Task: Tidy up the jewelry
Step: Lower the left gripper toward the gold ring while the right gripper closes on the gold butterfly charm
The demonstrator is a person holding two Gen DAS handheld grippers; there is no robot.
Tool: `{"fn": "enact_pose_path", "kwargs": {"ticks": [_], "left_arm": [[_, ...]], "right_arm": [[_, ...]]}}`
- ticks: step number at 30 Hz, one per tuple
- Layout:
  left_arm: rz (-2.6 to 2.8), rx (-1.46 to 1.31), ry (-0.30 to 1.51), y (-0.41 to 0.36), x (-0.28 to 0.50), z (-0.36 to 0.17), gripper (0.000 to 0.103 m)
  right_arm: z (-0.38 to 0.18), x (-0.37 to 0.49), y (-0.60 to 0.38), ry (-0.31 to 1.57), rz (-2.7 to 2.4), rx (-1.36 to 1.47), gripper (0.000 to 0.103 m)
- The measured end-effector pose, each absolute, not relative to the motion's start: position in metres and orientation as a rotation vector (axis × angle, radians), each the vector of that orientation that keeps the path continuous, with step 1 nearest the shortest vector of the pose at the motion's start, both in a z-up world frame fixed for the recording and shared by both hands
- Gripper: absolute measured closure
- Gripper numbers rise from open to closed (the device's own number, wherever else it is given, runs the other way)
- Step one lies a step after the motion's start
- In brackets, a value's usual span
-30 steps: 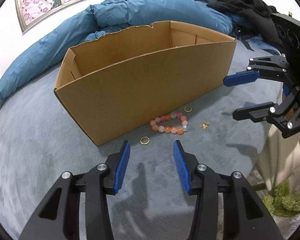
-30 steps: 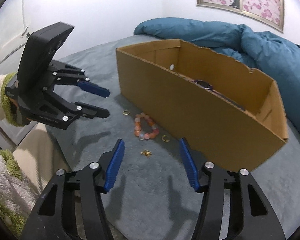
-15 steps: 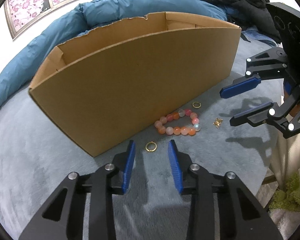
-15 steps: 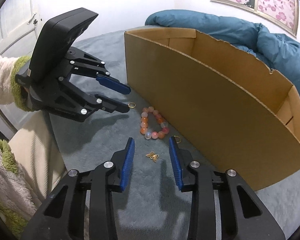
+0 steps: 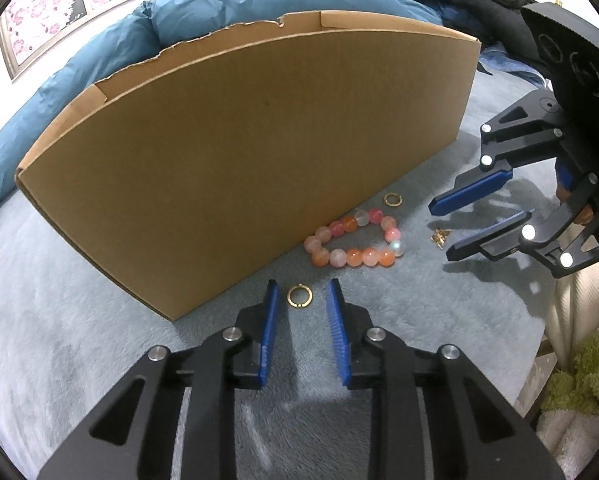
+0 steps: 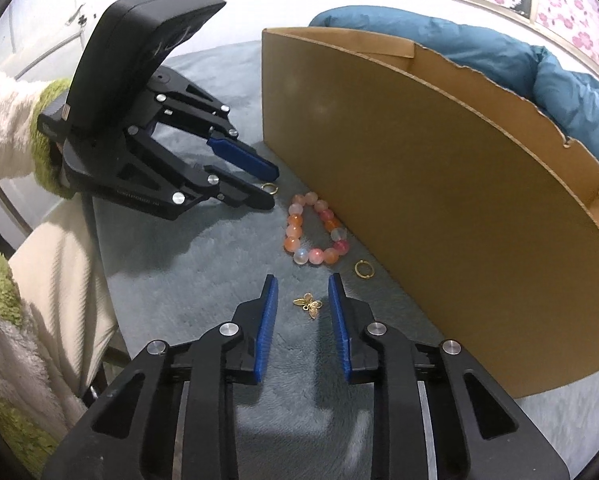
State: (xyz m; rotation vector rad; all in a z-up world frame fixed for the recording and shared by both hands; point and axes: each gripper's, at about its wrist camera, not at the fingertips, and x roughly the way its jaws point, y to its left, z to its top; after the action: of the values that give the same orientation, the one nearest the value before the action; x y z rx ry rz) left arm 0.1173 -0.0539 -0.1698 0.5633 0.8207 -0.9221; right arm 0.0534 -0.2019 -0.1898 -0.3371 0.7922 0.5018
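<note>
Grey-blue plush bed cover [image 5: 79, 340] carries everything. Cardboard box [image 5: 259, 152] stands open-topped at 12 o'clock from my left claw [image 5: 299, 294]; a teal duvet [image 5: 227, 12] is bunched behind it.

Left claw: jaws narrow, have just been closing, pads not yet touching anything. A small gold ring [image 5: 299, 295] lies flat on the cover between the blue fingertips [image 5: 270, 300], just beside the box's near wall.

Bead bracelet [image 5: 355, 240], pink and orange, lies at 1 o'clock from the left claw, close against the box. Second gold ring [image 5: 392, 199] sits just beyond it, also at 1 o'clock.

Right claw [image 6: 302, 294]: jaws narrow, have just been closing as well, with no pad contact. A gold butterfly charm [image 6: 308, 304] lies between its tips. From this claw the bracelet is at 12 o'clock, the second ring at 1 o'clock.

Cream sleeve with green fuzzy cuff [image 6: 47, 136] shows behind the left claw, at 10 o'clock in the right wrist view.
</note>
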Motion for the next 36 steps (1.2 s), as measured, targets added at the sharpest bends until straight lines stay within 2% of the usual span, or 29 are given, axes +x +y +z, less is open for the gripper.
{"fn": "enact_pose_path", "kwargs": {"ticks": [19,24,36], "left_arm": [[-0.953,0.517,0.873,-0.052,0.138,-0.176,0.086],[-0.950,0.513,0.870,-0.051,0.140,-0.176,0.091],[-0.937,0.517,0.846,-0.050,0.130,-0.170,0.092]], "right_arm": [[-0.201,0.069,-0.208,0.843,0.529,-0.295,0.089],[-0.200,0.069,-0.211,0.844,0.530,-0.280,0.089],[-0.194,0.063,-0.214,0.832,0.520,-0.274,0.090]]}}
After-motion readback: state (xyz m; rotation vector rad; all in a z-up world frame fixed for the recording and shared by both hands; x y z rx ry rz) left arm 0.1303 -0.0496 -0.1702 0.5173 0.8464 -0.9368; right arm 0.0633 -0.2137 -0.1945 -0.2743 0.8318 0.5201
